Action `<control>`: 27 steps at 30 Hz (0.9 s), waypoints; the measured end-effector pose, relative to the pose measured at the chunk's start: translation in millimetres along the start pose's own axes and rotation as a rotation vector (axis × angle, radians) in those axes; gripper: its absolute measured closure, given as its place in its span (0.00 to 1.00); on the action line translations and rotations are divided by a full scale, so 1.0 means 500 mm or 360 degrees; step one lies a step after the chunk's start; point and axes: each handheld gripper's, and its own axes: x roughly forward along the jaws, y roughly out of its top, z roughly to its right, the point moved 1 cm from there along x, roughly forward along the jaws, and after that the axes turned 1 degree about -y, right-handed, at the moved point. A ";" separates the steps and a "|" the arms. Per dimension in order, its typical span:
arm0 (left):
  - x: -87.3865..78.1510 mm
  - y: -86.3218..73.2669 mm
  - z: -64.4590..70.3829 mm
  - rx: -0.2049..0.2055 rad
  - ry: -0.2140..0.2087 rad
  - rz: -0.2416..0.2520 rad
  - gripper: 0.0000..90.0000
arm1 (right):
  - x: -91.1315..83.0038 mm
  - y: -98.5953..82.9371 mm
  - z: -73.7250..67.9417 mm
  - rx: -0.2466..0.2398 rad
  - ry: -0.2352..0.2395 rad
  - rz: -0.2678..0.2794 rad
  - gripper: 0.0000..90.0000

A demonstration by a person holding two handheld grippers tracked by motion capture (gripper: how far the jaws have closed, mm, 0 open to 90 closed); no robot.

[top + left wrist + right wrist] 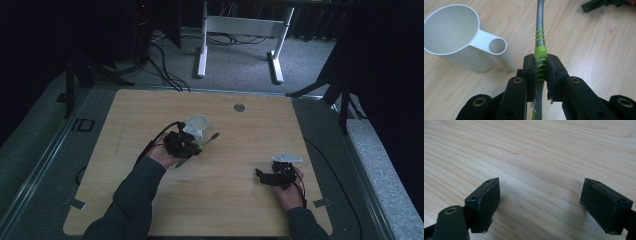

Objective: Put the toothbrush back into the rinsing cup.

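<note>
left gripper: your jaws pinch the toothbrush at its green grip
toothbrush: lifted beside the white cup, not in yet
right gripper: spread, idle over table

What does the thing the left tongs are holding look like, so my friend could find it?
Start at the wooden table and find the white cup with a hollow tube handle near its middle. Right beside the cup, the left tongs are shut on a toothbrush. It is long and thin, grey with a bright green ribbed grip, the only green thing there.
</note>
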 end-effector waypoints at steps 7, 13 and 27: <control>-0.005 0.001 -0.003 -0.0023 0.0017 0.0039 0.88 | 0.000 0.000 0.000 0.0000 0.0001 -0.0001 0.18; -0.012 0.003 -0.006 -0.0041 0.0049 0.0087 0.88 | 0.000 0.000 0.000 0.0000 0.0000 0.0000 0.18; -0.026 0.005 -0.012 -0.0084 0.0091 0.0175 0.88 | 0.000 0.000 0.000 -0.0001 0.0001 -0.0001 0.18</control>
